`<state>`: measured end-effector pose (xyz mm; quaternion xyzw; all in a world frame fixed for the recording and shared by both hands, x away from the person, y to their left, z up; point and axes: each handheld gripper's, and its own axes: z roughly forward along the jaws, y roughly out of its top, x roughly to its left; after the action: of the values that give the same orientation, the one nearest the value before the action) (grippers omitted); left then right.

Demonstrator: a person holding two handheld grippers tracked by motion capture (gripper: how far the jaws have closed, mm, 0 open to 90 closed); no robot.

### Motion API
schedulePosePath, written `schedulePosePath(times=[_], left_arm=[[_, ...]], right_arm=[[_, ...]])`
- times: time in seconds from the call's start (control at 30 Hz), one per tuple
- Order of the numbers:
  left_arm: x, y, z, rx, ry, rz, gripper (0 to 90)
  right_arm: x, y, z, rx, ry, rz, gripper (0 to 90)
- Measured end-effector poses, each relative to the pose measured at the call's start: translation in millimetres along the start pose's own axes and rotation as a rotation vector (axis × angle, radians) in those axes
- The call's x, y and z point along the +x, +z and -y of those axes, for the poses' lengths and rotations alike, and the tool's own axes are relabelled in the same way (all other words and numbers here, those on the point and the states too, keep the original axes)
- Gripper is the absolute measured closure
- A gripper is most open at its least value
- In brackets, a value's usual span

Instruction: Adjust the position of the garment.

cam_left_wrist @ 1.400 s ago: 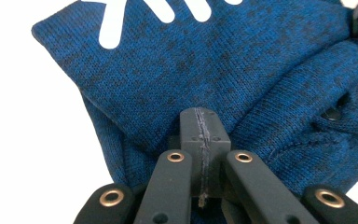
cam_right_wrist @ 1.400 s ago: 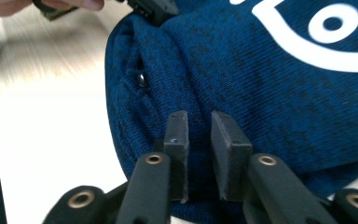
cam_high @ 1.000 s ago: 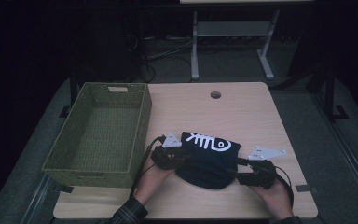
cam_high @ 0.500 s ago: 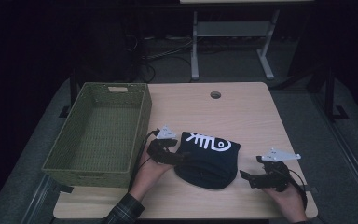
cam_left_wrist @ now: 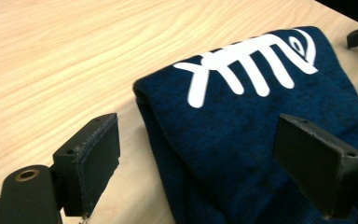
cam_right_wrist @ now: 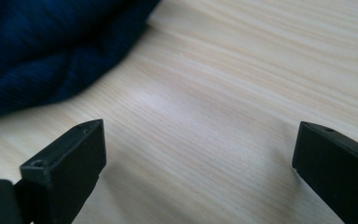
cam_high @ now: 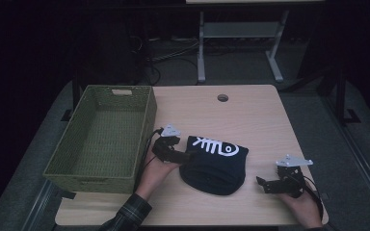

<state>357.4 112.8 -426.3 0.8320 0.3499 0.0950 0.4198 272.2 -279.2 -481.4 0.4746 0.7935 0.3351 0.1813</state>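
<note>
a: both tongs are pulling back from the folded navy garment (cam_high: 215, 164), and the right tongs (cam_high: 266, 185) are travelling the farther, out to the counter's (cam_high: 250, 115) right edge.

b: are their jaws gripping anything?

a: no. both pairs have just been spreading, and each now stands released. in the right gripper view the jaws are framing bare wood, with the cloth well off to the upper left.

b: and the left tongs (cam_high: 185, 155)?

a: those are staying close. in the left gripper view one jaw is hovering over the cloth's edge and the other over bare wood beside it, pressing on nothing.

b: where is the garment lying?

a: it is sitting flat on the counter, near the front, with its white fishbone print (cam_high: 213, 145) facing up, just right of the green woven basket (cam_high: 101, 137).

b: why is it left like that?

a: it looks like a finished fold being let go to settle. the basket is standing empty beside it, so the bundle is likely waiting to be lifted across, with the left tongs placed for that pickup.
</note>
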Motion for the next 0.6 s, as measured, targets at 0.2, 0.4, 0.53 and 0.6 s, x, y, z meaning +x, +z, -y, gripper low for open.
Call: schedulePosePath(times=[0.2,0.4,0.53,0.6], left_arm=[[4.7,10.0,0.8,0.011,-0.023,-0.003,14.3],[8.3,20.7,4.9,0.028,-0.036,0.005,14.3],[9.2,27.2,8.6,0.049,-0.036,0.014,14.3],[9.2,31.1,11.3,0.051,-0.046,0.013,14.3]], right_arm=[[-1.7,1.3,0.8,0.002,0.002,0.008,2.3],[-1.7,1.4,0.8,0.002,0.003,0.007,2.3],[-1.7,1.4,0.8,0.002,0.003,0.007,2.4],[-1.7,1.4,0.8,0.002,0.003,0.007,2.3]])
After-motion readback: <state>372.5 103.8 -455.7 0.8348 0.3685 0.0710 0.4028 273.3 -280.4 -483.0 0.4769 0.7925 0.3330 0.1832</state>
